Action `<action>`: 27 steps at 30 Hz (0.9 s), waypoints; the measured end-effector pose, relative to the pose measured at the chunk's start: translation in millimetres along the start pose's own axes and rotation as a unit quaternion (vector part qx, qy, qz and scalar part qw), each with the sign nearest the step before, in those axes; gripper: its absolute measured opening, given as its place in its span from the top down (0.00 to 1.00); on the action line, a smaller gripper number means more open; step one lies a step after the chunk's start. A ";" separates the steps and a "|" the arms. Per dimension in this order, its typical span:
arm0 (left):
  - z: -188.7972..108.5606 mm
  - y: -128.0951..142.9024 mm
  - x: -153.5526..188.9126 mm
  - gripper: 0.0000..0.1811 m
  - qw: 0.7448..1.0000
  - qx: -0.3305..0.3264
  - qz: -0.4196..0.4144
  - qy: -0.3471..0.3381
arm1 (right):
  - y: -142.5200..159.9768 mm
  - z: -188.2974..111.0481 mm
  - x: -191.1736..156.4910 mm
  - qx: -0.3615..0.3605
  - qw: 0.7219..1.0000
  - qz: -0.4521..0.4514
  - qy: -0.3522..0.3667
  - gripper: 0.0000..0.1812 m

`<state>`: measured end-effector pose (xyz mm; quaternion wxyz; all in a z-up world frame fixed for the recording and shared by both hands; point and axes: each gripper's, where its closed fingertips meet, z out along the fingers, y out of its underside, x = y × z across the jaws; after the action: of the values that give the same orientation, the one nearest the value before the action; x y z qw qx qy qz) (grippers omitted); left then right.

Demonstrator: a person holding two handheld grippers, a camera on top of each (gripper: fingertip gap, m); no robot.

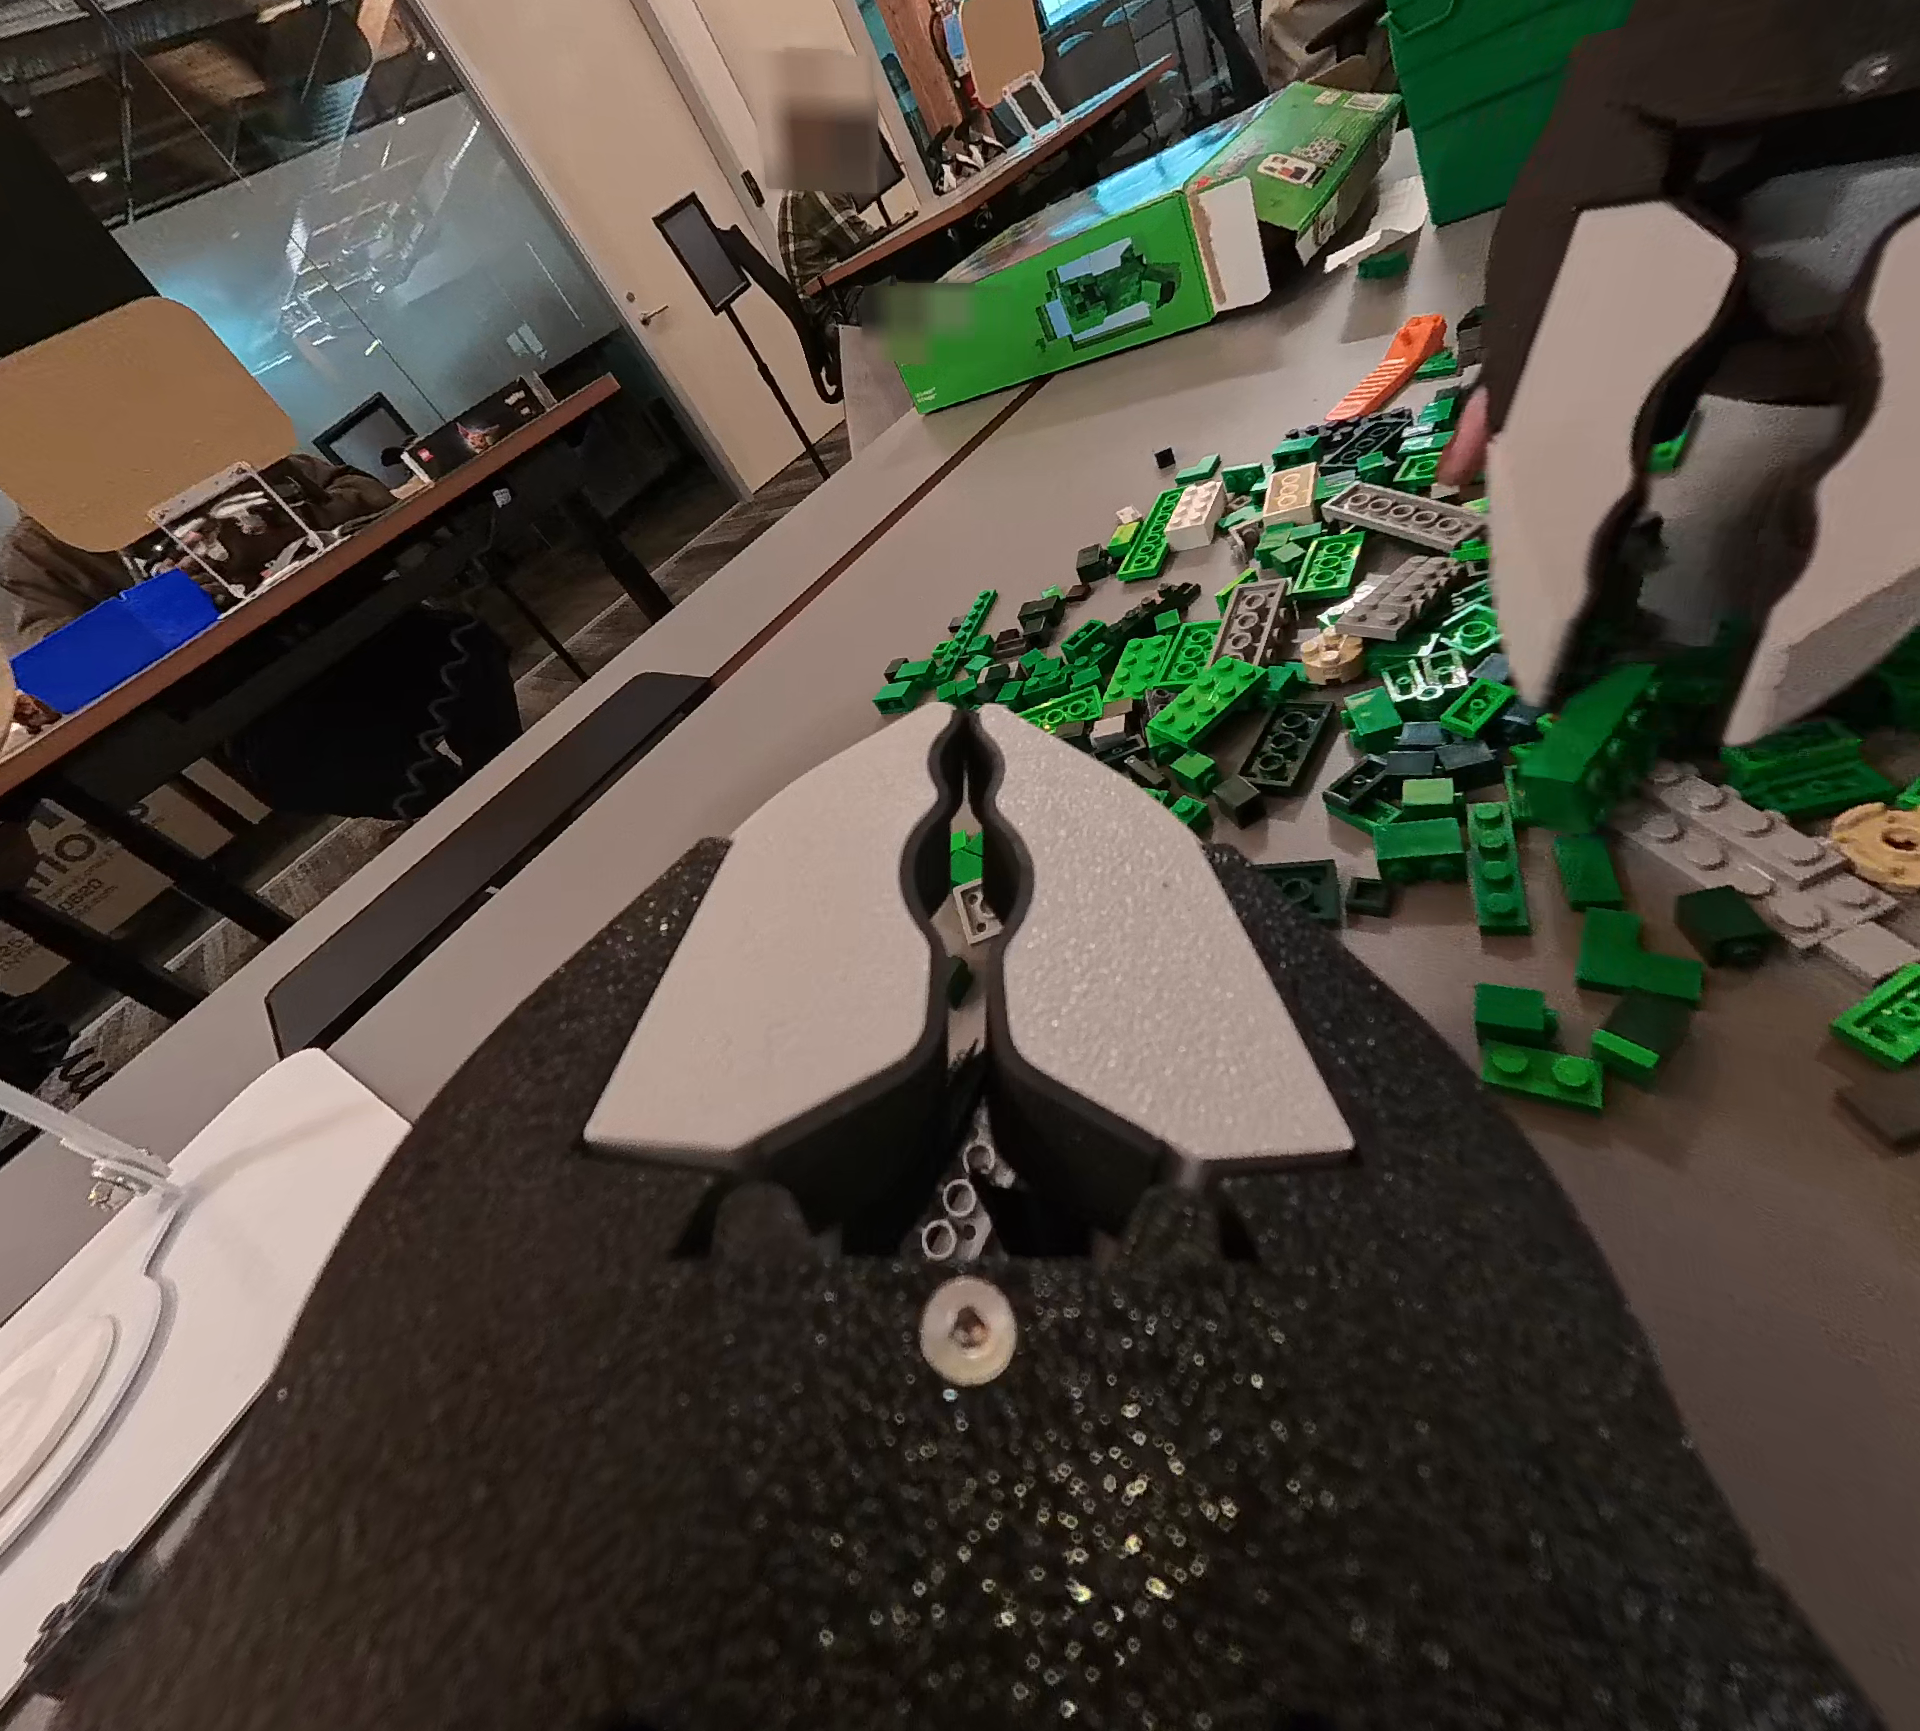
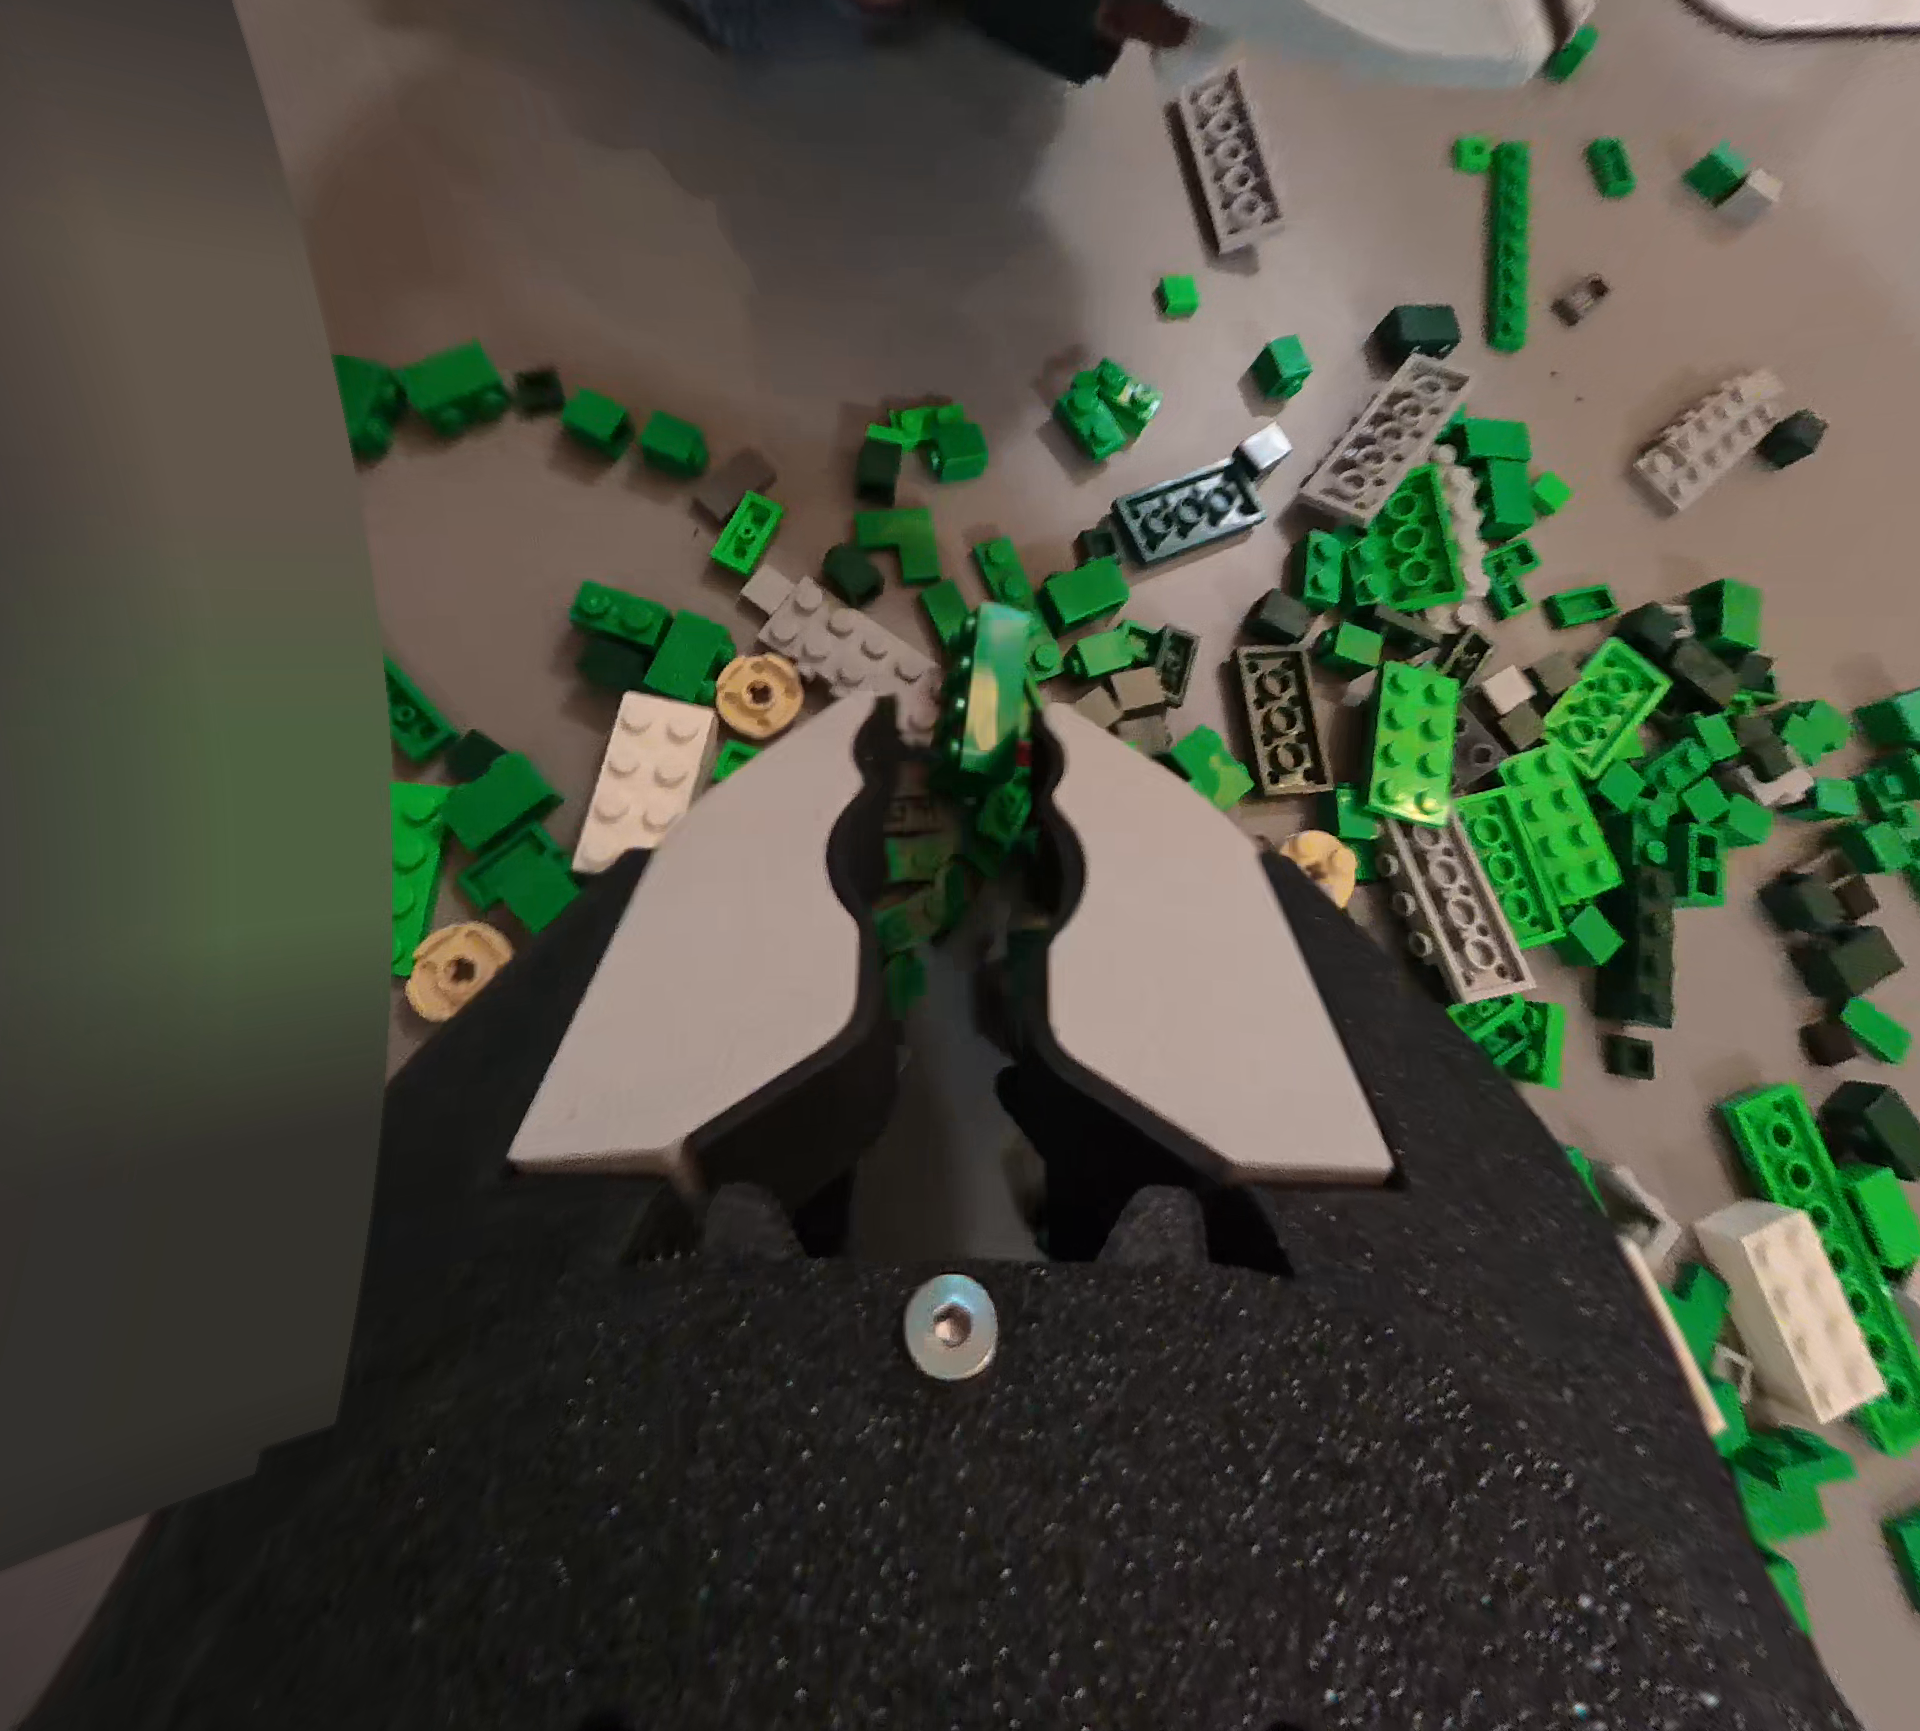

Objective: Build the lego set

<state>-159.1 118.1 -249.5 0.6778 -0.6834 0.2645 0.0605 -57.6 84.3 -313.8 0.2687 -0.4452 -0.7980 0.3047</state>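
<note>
Right gripper [image 2: 966,725] pointing down at centre frame, fingers [image 2: 748,902] parted around a green lego assembly [image 2: 987,705], loose bricks [image 2: 1455,694] lying across the grey tabletop [image 2: 727,247].
</note>
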 end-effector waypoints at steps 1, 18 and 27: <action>-0.1 -0.1 -0.4 1.00 1.000 0.001 -0.001 -0.001 | -3.3 -0.4 4.6 0.009 1.000 0.000 0.016 0.81; -39.3 -11.8 -71.8 1.00 0.967 0.124 -0.166 -0.146 | 36.0 -64.9 123.4 0.049 0.906 0.164 0.387 0.87; -39.8 -11.1 -72.9 1.00 0.965 0.128 -0.179 -0.140 | 34.5 -92.0 132.9 0.059 0.872 0.145 0.463 0.92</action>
<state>-227.3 99.7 -204.4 0.7899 -0.6115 0.0464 -0.0012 -35.3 237.6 -256.2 0.5860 -0.6292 -0.4893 0.1458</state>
